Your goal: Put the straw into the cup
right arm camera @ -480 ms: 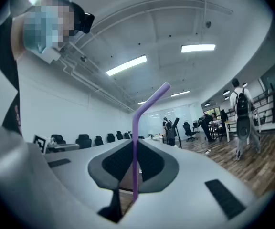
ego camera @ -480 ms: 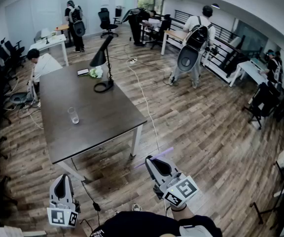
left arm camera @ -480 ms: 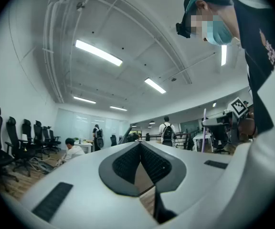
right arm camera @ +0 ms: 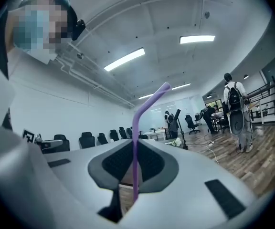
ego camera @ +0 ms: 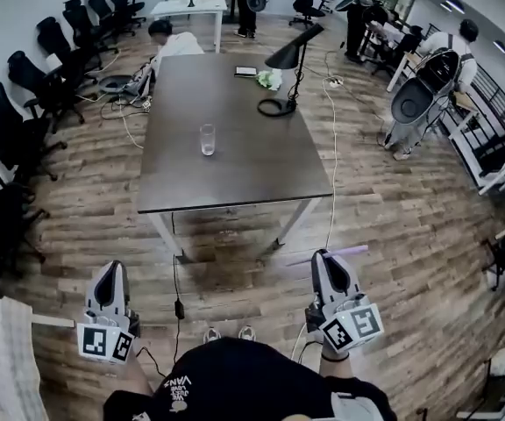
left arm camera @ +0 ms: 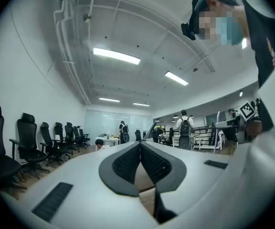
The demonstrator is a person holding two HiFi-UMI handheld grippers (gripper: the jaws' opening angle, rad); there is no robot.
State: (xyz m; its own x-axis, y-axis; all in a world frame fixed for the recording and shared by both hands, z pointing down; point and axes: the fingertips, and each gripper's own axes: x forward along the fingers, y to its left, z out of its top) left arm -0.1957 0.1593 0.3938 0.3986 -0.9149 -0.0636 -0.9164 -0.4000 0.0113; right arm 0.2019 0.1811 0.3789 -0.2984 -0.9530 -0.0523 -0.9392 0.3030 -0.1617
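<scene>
A clear glass cup stands upright near the middle of the dark table, well ahead of both grippers. My right gripper hovers over the wooden floor short of the table's near edge, shut on a purple straw whose bent end sticks out to the right. In the right gripper view the straw runs upright between the pads of the right gripper. My left gripper is held low at the left. In the left gripper view its tips meet with nothing between them.
A black desk lamp, a dark flat thing and a pale green bundle sit at the table's far end. Office chairs line the left side. Cables trail over the floor on the right. Several people stand or crouch beyond the table.
The head view has swung round, so the table now lies straight ahead instead of at the left. Both grippers keep their low places, the right still with the straw.
</scene>
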